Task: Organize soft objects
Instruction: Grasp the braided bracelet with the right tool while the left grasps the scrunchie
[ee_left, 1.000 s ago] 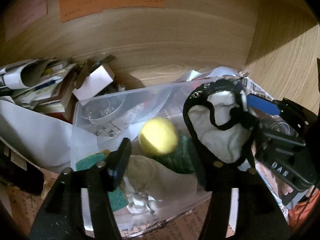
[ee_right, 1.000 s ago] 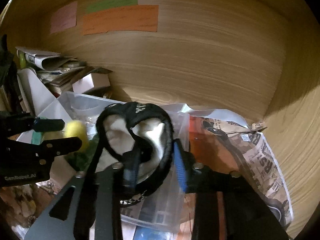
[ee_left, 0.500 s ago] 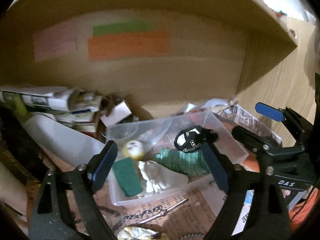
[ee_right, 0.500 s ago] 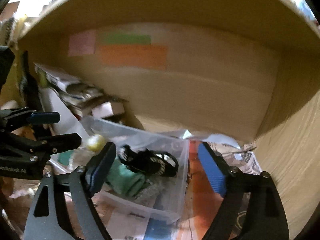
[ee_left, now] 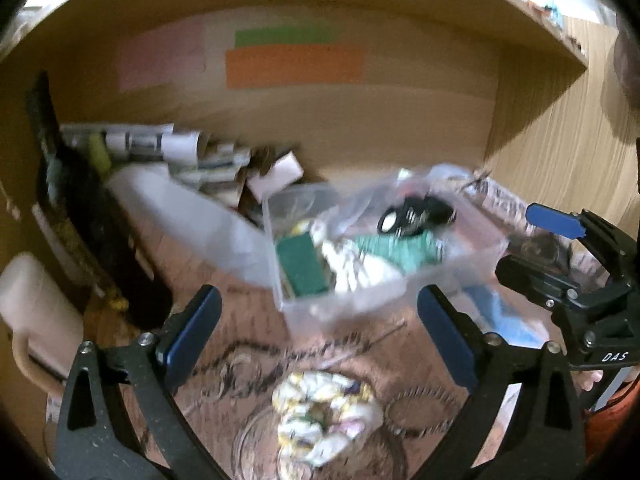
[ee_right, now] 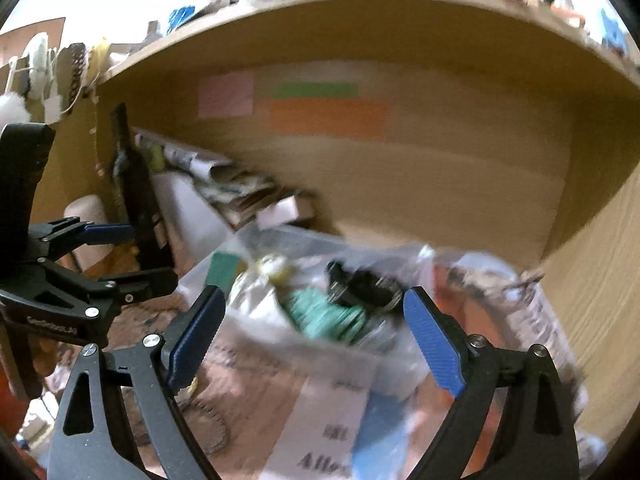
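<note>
- Wooden shelf alcove: back wall (ee_left: 400, 128) closed off the far side, side panel (ee_left: 560, 152) closed the right, a shelf board ran overhead; open room lay only toward the cameras.
- Paper notes (ee_left: 294, 66) in pink, green and orange were stuck on the back wall.
- Left edge was crowded: rolled papers (ee_left: 160, 144), a small white box (ee_left: 276, 174), a dark upright object (ee_left: 92, 224), a pale container (ee_left: 36, 312) at the frame edge.
- Clear plastic bin (ee_left: 472, 260) sat mid-worktop on newspaper (ee_right: 332, 412), its loose lid (ee_left: 188, 216) lying just left of it.
- Bin held a black-and-white item (ee_left: 416, 216), green knit fabric (ee_left: 396, 250), white cloth (ee_left: 352, 268), a green sponge (ee_left: 300, 264), and a yellow ball (ee_right: 274, 266).
- Left tool (ee_left: 320, 328) was wide open and empty, the bin beyond its tips.
- Patterned scrunchie (ee_left: 324, 416) lay on the worktop below and between the left tool's fingers, outside the bin, untouched.
- Right tool (ee_right: 316, 340) was also spread wide and held nothing; the bin sat just past its tips.
- Heavy motion blur; bin contents were smeared, chain-like loops near the scrunchie were hard to make out.
</note>
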Motion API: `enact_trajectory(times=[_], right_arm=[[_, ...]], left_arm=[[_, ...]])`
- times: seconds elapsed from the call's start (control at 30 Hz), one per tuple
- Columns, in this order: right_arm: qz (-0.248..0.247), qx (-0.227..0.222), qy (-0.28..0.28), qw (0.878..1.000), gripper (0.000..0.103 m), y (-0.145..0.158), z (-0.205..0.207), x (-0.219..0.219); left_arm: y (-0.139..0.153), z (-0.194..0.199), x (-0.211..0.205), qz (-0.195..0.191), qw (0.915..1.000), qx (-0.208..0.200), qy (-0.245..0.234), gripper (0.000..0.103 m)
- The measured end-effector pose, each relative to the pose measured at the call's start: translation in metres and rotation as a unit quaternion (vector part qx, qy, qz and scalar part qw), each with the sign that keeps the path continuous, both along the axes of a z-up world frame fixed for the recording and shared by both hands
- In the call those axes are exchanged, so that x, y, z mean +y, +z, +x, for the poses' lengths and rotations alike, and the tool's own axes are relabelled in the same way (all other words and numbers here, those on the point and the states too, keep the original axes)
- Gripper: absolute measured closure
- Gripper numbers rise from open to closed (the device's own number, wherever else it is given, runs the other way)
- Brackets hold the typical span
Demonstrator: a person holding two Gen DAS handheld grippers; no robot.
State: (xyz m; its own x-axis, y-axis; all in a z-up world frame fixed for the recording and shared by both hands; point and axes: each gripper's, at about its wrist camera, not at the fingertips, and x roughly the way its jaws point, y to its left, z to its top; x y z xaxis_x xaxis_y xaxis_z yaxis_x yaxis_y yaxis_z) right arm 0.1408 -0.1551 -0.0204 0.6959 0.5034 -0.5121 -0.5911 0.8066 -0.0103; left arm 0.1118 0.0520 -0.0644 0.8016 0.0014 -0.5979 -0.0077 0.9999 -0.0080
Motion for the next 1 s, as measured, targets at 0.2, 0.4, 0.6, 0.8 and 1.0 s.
enact_trajectory(times=[0.2, 0.4, 0.6, 0.8, 1.0], right_arm=[[0.000, 0.086, 0.033, 0.996, 0.013, -0.040, -0.008, 0.016], [-0.034, 0.146, 0.069, 0.986, 0.013, -0.074, -0.018, 0.036], [-0.066, 0.186, 0.102, 0.975, 0.015, -0.095, -0.025, 0.049], [-0.105, 0.169, 0.109, 0.974, 0.044, -0.103, -0.032, 0.059], [-0.108, 0.160, 0.093, 0.977, 0.078, -0.102, -0.030, 0.052]], left_arm=[[-0.034, -0.016, 0.005, 0.003, 0.9990, 0.043, 0.016, 0.003], [-0.063, -0.026, 0.014, -0.023, 0.9956, 0.087, 0.026, 0.003], [-0.081, -0.035, 0.017, -0.030, 0.9928, 0.112, 0.030, 0.003], [-0.091, -0.034, 0.015, -0.048, 0.9907, 0.126, 0.020, 0.003], [-0.094, -0.024, 0.010, -0.054, 0.9910, 0.122, 0.013, 0.005]])
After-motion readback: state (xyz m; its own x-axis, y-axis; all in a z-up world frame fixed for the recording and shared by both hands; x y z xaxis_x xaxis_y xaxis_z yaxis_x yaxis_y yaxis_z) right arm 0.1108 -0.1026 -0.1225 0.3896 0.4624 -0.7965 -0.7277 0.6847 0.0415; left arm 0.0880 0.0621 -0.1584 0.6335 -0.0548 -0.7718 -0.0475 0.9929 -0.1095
